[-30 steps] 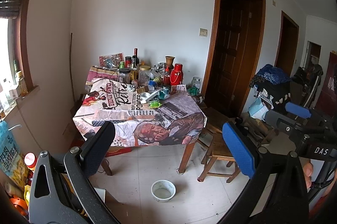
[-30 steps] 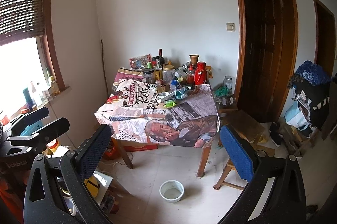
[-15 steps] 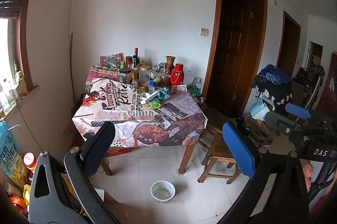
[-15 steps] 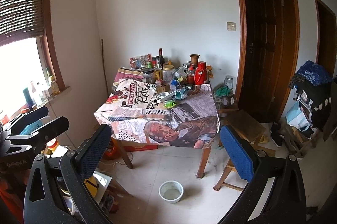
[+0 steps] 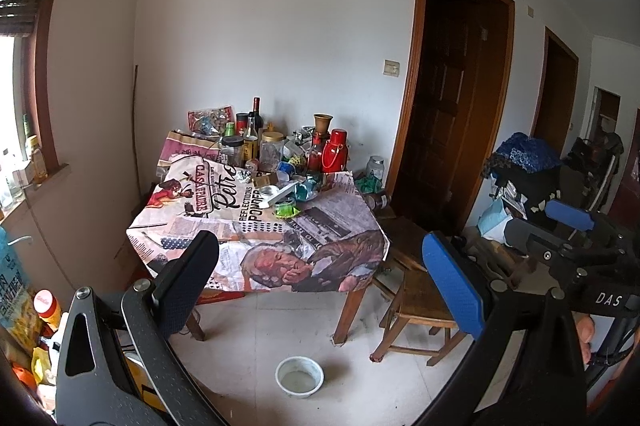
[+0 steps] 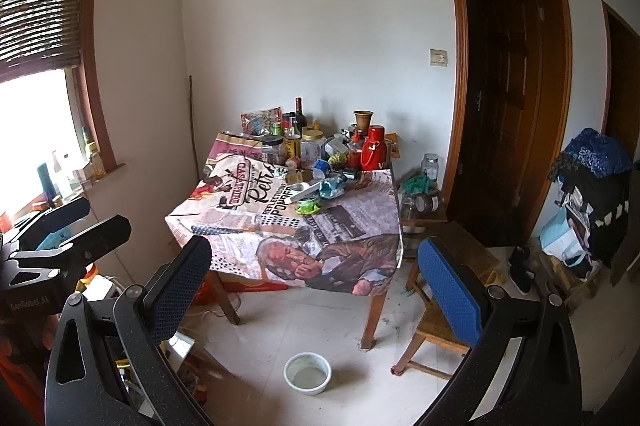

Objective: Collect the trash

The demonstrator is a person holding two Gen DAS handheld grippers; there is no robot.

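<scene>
A table (image 5: pixel 224 222) with a printed newspaper-style cloth stands across the room, also in the right wrist view (image 6: pixel 240 222). On it lie a crumpled green wrapper (image 5: pixel 286 211) (image 6: pixel 307 206), a teal wrapper (image 5: pixel 305 190) (image 6: pixel 330 188) and a white strip (image 5: pixel 280 194). My left gripper (image 5: pixel 320 286) is open and empty, well short of the table. My right gripper (image 6: pixel 314 282) is open and empty, also far from it. Each gripper shows at the edge of the other's view.
Bottles, jars and a red thermos (image 5: pixel 334 151) crowd the table's back. A white bowl (image 5: pixel 299 376) sits on the floor in front. A wooden stool (image 5: pixel 416 310) stands right of the table. Dark doors are right, clutter lies at left and right.
Both views have shifted very slightly; the table sits almost where it was. Both grippers stay open and empty.
</scene>
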